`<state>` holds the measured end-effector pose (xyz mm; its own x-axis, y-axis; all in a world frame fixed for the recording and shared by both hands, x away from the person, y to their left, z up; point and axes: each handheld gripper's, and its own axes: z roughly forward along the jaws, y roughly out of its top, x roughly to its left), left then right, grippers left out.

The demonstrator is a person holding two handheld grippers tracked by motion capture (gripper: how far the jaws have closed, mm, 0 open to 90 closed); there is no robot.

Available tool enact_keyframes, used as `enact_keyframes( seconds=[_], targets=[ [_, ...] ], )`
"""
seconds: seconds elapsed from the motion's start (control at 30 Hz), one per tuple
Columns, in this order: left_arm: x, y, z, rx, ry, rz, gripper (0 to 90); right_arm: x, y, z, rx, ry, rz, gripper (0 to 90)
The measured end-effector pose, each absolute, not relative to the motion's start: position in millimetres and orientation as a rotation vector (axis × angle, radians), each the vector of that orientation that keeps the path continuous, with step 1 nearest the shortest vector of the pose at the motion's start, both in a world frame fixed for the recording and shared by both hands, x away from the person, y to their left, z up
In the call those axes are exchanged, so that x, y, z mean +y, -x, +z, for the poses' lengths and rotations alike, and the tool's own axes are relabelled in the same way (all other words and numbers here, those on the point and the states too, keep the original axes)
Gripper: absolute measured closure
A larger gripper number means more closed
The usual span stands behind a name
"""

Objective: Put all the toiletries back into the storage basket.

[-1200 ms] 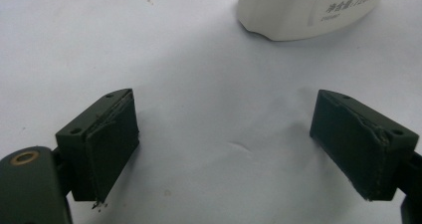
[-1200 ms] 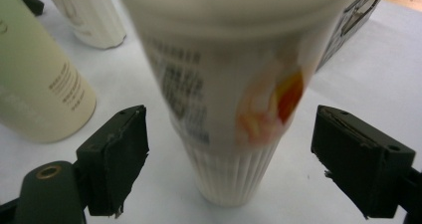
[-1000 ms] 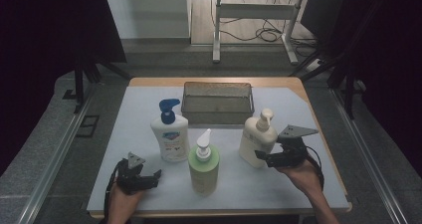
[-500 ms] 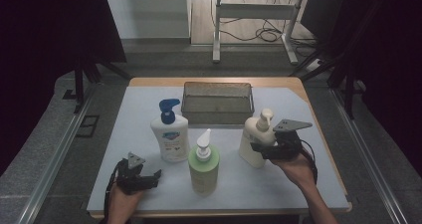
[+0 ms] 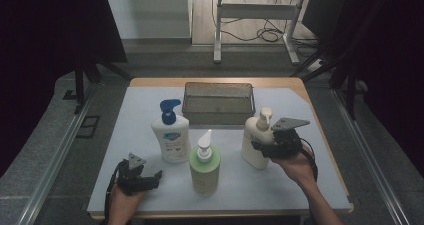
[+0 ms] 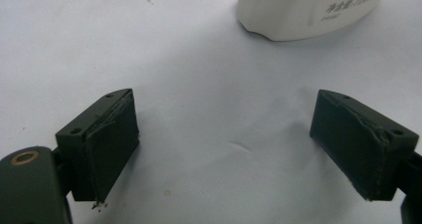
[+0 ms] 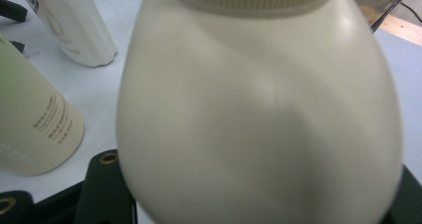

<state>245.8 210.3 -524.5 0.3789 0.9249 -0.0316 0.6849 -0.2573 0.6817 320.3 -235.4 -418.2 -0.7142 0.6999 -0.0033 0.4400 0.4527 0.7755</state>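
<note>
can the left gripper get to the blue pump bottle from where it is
Probably yes. The left gripper rests open on the mat, and the blue pump bottle stands just beyond it with bare mat between. The green bottle stands off to one side, apart from that path.

**Hidden and cut-off parts**

In the right gripper view the cream bottle [image 7: 259, 114] is blurred, its pump cut off by the top edge, and it hides the jaws. Left of it, the green bottle [image 7: 35, 129] is cut off. The label print on the white bottle [image 6: 308, 7] is too small to read.
</note>
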Motion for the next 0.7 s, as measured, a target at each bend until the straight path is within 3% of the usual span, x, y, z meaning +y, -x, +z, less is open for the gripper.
enact_keyframes(
  seconds=[0.7],
  targets=[
    [210.3,-245.8,-524.5,1.380,-2.029,0.507,11.3,-229.3,-328.8,-395.1,2.388,-0.955,1.145,38.9]
  ],
)
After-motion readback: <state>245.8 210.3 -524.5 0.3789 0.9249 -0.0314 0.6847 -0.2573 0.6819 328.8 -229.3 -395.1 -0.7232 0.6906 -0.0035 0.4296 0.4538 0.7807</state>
